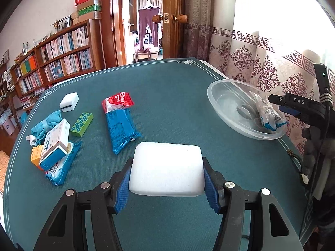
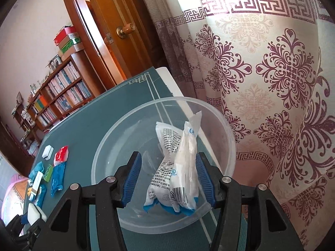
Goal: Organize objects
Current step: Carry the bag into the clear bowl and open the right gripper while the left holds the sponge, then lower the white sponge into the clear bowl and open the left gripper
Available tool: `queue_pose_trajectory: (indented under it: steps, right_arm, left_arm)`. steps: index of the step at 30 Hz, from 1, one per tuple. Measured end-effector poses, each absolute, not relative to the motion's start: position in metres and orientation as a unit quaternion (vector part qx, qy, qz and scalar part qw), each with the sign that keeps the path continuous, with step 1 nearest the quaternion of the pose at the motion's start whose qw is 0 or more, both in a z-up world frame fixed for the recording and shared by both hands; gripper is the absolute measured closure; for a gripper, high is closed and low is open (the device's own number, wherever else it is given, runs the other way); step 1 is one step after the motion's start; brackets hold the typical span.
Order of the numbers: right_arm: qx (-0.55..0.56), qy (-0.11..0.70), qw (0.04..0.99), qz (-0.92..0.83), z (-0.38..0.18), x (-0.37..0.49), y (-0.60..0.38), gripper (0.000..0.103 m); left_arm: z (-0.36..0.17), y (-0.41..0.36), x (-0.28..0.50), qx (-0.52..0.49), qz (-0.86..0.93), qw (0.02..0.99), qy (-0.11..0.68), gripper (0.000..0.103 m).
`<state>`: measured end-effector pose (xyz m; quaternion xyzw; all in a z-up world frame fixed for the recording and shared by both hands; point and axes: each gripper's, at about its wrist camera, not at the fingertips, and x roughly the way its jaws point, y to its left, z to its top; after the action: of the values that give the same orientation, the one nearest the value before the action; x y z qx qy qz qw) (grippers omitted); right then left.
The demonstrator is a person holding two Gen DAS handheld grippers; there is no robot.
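My left gripper (image 1: pixel 166 163) is shut on a white sponge block (image 1: pixel 166 167), its blue pads pressing both ends, and holds it above the teal table mat (image 1: pixel 167 87). A clear plastic bowl (image 1: pixel 211 96) sits at the table's right edge with a white-and-blue packet (image 1: pixel 266 113) lying inside. In the right wrist view my right gripper (image 2: pixel 168 155) hangs over the bowl (image 2: pixel 100 152), open. The packet (image 2: pixel 178 167) stands between its fingers with a gap at the left pad. The sponge (image 2: pixel 34 212) shows at the lower left.
On the left of the mat lie a red-and-blue packet (image 1: pixel 119 119), a green brick (image 1: pixel 82 124), a small white block (image 1: pixel 69 102), a blue cloth (image 1: pixel 45 125), a carton (image 1: pixel 56 144), a yellow brick (image 1: pixel 36 155) and a blue wipes packet (image 1: pixel 62 167). A curtain (image 2: pixel 272 83) hangs right behind the bowl.
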<state>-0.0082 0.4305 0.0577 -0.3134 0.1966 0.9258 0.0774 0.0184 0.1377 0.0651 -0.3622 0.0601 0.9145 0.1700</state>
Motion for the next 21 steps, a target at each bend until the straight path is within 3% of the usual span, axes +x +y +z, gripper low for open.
queue_pose_trajectory:
  steps: [21]
  right_arm:
    - [-0.279,0.227,0.081,0.930,0.079,0.011,0.442,0.047]
  left_arm:
    - [0.075,0.265,-0.023,-0.351,0.883,0.300,0.087,0.040]
